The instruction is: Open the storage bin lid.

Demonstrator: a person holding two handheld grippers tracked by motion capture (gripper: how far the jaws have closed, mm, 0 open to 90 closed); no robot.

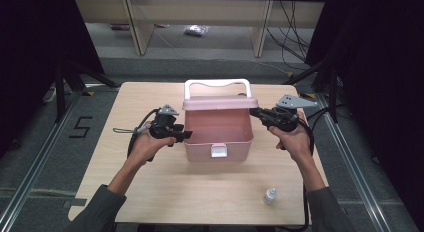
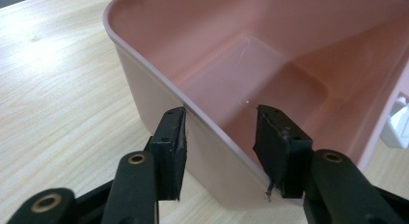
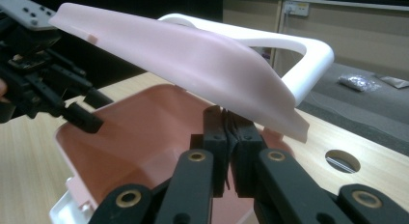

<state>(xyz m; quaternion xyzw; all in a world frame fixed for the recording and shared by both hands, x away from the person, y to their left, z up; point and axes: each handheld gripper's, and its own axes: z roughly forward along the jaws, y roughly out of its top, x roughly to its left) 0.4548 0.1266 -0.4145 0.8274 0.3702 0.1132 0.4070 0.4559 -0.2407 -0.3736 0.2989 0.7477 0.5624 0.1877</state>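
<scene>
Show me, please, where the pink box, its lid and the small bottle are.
pink box [image 1: 218,126], high view, on its inner floor.
lid [image 3: 193,55], right gripper view, on its pale underside.
small bottle [image 1: 270,196], high view, on its body.

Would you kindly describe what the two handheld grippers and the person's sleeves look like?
Both grippers are black. The left gripper and the right gripper each carry a grey three-cornered plate with small holes on top and trail a black cable. Their jaws have flat black pads and brass-coloured pivot pins. The sleeves are dark grey-green.
</scene>
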